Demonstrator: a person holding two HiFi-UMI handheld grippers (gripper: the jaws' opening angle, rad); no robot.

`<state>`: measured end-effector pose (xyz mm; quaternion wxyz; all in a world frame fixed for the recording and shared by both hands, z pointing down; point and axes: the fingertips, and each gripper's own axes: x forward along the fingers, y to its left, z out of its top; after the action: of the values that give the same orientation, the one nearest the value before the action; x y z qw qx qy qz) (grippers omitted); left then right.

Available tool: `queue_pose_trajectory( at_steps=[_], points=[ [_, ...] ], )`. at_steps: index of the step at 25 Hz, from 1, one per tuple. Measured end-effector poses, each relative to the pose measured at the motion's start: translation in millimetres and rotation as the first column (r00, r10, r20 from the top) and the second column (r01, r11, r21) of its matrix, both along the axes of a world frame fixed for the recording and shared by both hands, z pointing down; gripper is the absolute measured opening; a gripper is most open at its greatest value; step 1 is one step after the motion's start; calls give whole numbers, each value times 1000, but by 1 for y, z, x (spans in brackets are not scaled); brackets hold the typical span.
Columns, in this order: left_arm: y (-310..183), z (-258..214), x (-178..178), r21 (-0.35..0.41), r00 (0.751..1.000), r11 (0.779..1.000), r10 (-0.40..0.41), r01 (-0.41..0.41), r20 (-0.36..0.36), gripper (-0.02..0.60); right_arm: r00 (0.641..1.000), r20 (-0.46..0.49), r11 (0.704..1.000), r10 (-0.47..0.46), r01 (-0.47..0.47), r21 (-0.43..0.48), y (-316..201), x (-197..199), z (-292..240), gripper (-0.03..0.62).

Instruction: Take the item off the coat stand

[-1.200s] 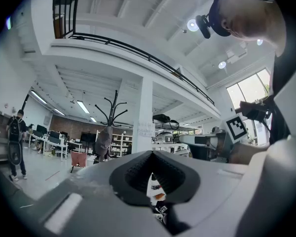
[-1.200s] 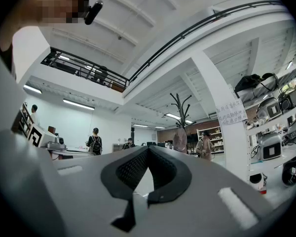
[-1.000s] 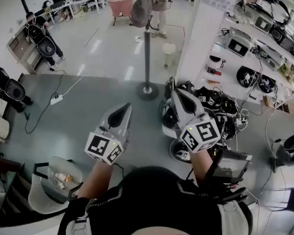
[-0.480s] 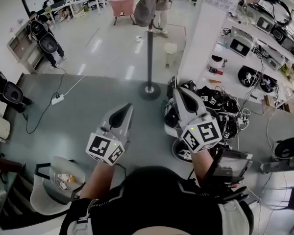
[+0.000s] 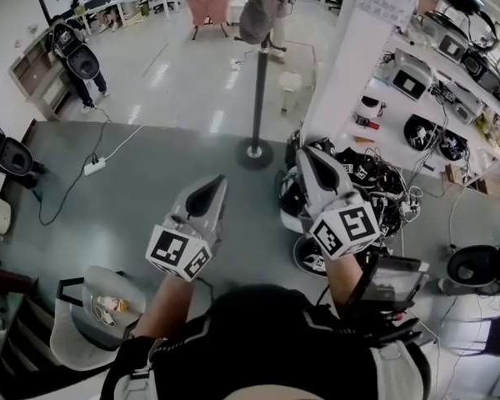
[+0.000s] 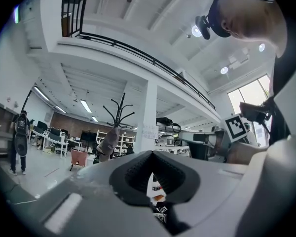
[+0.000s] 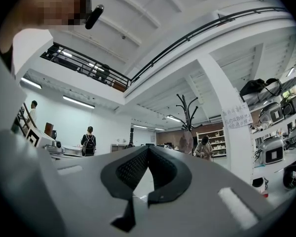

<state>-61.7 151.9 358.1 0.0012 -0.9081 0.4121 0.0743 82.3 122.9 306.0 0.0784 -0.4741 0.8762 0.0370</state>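
The coat stand (image 5: 261, 90) is a black pole on a round base, out on the floor ahead of me. A grey bag-like item (image 5: 258, 13) hangs from its top hooks. My left gripper (image 5: 212, 188) and right gripper (image 5: 307, 158) are held at chest height, well short of the stand, both pointing toward it. In the left gripper view the stand (image 6: 119, 113) and the hanging item (image 6: 108, 143) show far off to the left of the shut jaws (image 6: 150, 153). In the right gripper view the item (image 7: 186, 142) hangs to the right of the shut, empty jaws (image 7: 149, 149).
A white pillar (image 5: 350, 48) stands right of the stand. Shelves of equipment (image 5: 433, 98) line the right side. Black gear and cables (image 5: 358, 182) are piled on the floor by my right gripper. A power strip (image 5: 92, 167) lies at the left, and a person with a backpack (image 5: 79, 57) stands at the far left.
The head view has shifted a little, so the stand sits slightly further right. Both grippers keep their place and stay shut. The person at the far left has moved a bit further away.
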Motion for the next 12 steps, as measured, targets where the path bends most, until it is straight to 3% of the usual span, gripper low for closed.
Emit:
queue_pose_trajectory(
  at_steps=[7,12],
  points=[
    [-2,11,-21,-12,1000,1000,27,-28,-14,17,999,-9,999,42,-42,1,-3,-13,3,9],
    [-13,15,-28,-25,1000,1000,12,-12,-21,17,1000,-5,1000,15,-15,9,-13,-22,1,9]
  ],
)
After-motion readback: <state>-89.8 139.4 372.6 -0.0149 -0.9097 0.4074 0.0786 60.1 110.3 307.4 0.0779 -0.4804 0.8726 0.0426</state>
